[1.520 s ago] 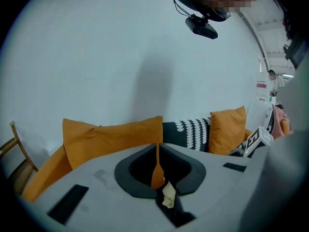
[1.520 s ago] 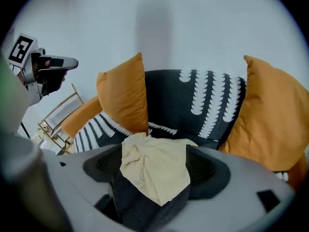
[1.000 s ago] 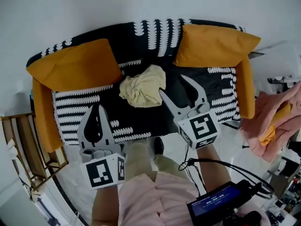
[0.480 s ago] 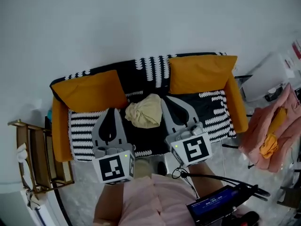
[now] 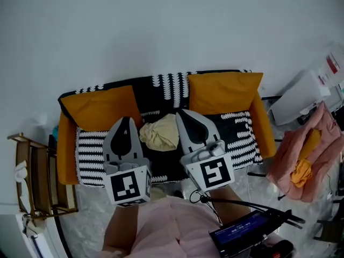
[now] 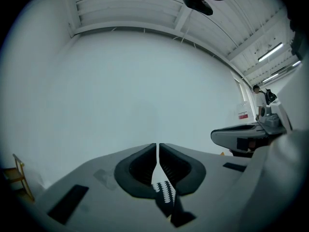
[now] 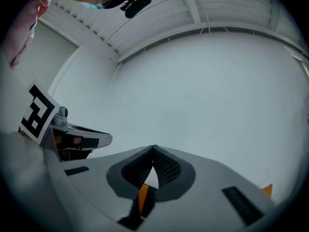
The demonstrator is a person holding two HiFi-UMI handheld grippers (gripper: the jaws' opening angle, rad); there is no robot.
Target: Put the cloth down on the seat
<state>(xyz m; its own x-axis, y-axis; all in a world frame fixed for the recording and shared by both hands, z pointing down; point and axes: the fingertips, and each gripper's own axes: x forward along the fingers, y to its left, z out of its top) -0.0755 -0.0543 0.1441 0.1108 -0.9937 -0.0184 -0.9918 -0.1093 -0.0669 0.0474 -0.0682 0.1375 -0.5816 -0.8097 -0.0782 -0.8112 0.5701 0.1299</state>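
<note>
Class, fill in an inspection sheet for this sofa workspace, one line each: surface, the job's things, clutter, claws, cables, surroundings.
Surface: seat with a black-and-white patterned cover; orange cushions against the back.
Job's things: cloth, pale yellow and crumpled, lies mid-seat, held by neither claw.
Clutter: nothing seen on the seat besides the cloth.
Grippers: left claw shut and empty; right claw shut and empty; in the head view one shows on each side of the cloth.
Cables: black cable runs from the right claw toward a screen device.
Surroundings: wooden rack at the left, pink fabric pile at the right, white wall behind.
</note>
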